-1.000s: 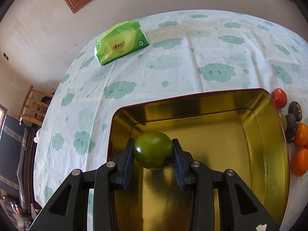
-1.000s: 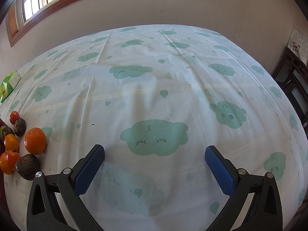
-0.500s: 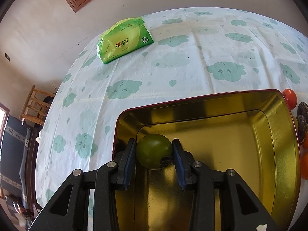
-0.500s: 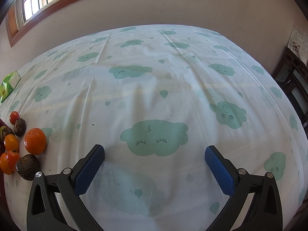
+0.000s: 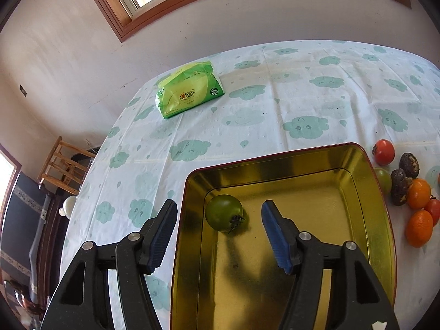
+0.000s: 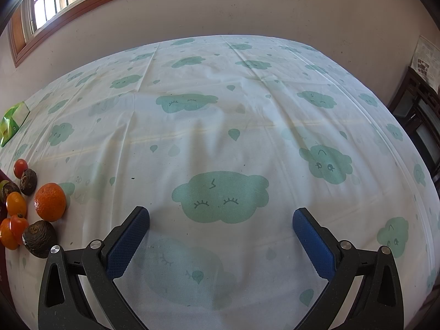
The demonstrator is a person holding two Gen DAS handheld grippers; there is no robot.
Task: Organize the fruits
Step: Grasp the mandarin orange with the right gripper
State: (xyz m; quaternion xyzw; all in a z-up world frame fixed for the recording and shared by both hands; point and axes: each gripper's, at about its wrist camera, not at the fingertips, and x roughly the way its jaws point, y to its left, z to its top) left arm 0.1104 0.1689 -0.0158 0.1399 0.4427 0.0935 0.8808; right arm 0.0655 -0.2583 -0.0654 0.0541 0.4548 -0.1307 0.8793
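Note:
A green tomato (image 5: pixel 224 213) lies in the far left corner of the gold metal tray (image 5: pixel 371 220). My left gripper (image 5: pixel 220 220) is open just above and behind it, with one finger outside the tray's left wall. Right of the tray lie a red tomato (image 5: pixel 383 151), a green fruit (image 5: pixel 383 179), dark brown fruits (image 5: pixel 409 162) and oranges (image 5: pixel 418 228). In the right wrist view the same pile shows at the left: an orange (image 6: pixel 50 202), dark fruits (image 6: pixel 38 238), a red tomato (image 6: pixel 20 167). My right gripper (image 6: pixel 221 233) is open and empty over the cloth.
A green tissue pack (image 5: pixel 188 93) lies at the far left of the table (image 5: pixel 302 96), also in the right wrist view (image 6: pixel 12 122). A wooden chair (image 5: pixel 64 165) stands beyond the left edge. Dark furniture (image 6: pixel 420 121) stands at the right.
My left gripper has opened and let go of the green tomato, which now rests in the tray. The gripper has pulled back and up. The right gripper has not moved.

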